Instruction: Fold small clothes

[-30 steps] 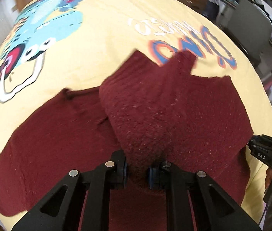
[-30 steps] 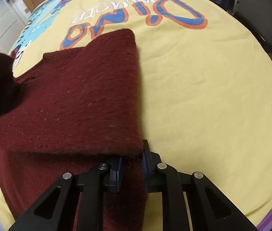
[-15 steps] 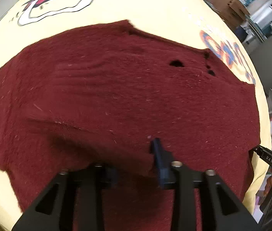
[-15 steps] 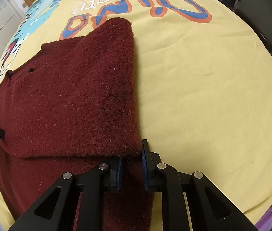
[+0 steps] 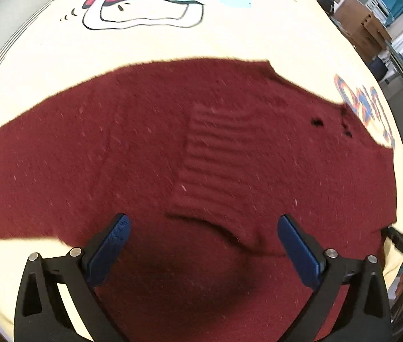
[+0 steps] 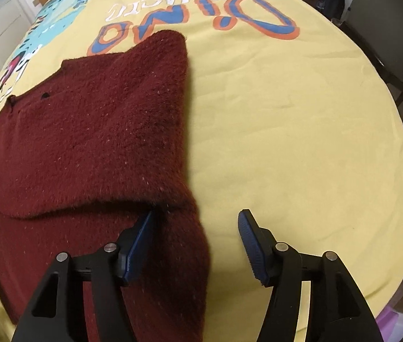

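Left wrist view: the left tool (image 5: pixel 201 229) hangs wide and holds nothing, with the maroon sweater (image 5: pixel 150 154) spread just ahead of its fingers on the yellow printed cloth (image 5: pixel 230 40).

Right wrist view: the right tool (image 6: pixel 197 223) is wide too, and the sweater's folded edge (image 6: pixel 181 108) lies ahead, toward its left finger. Judged from this, one fold is laid; the next calls for gripping a fresh edge.

My fuzzy, matt dark-red knit sweater (image 5: pixel 190 154), ribbed at its cuff, lies on the smooth yellow printed cotton cloth (image 6: pixel 301 119), and both my left gripper (image 5: pixel 201 228) and right gripper (image 6: pixel 197 228) are matt black plastic with finely textured blue rubbery pads (image 6: pixel 248 235) and shiny metal pins.
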Available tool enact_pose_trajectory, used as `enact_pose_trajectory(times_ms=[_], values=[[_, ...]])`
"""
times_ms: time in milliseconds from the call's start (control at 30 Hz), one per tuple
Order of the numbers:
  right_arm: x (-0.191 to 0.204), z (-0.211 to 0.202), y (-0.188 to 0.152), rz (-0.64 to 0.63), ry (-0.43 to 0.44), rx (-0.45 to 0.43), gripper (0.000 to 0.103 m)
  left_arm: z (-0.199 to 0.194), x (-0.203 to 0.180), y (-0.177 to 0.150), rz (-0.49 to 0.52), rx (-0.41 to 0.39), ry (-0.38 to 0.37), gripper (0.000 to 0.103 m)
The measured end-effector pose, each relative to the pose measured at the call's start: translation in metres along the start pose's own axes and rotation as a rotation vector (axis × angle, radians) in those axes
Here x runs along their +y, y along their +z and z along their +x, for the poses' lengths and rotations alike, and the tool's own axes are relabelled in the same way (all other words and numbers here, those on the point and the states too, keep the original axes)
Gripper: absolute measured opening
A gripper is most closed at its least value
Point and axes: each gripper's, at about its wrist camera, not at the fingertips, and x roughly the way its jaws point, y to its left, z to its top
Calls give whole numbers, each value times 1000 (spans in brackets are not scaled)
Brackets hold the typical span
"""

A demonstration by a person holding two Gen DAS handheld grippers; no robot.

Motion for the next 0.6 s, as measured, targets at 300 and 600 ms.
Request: enact_pose_trajectory(times_ms=[300, 600], values=[[-19, -18, -9, 29, -3, -2, 70, 34, 3, 31, -16, 81, -21, 101], [-29, -23, -9, 71, -6, -9, 70, 58, -26, 21, 131, 91, 48, 61]])
